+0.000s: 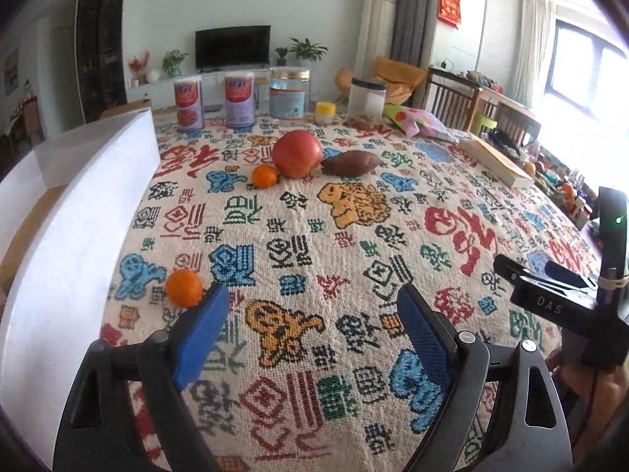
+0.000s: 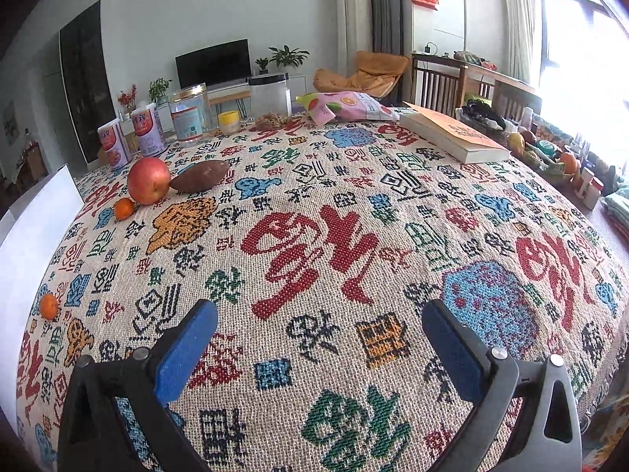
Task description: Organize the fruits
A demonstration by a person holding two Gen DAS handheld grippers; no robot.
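A red apple [image 1: 297, 153] lies on the patterned tablecloth [image 1: 354, 236], with a small orange [image 1: 264, 176] touching its left side and a brown sweet potato [image 1: 351, 163] on its right. A second orange [image 1: 183, 288] lies alone just outside the left finger of my left gripper [image 1: 312, 299], which is open and empty. My right gripper [image 2: 319, 310] is open wide over bare cloth, nothing between its blue pads. In the right wrist view the apple [image 2: 148, 185], sweet potato [image 2: 199, 176] and both oranges [image 2: 124, 209] [image 2: 49, 306] are far to the left.
A tall white box [image 1: 78, 236] stands along the table's left side. Two cans [image 1: 188, 104], a clear jar [image 1: 289, 94], a snack bag [image 2: 346, 106] and a book [image 2: 456, 137] line the far edge. Black hand-held gear [image 1: 558, 299] sits at the right.
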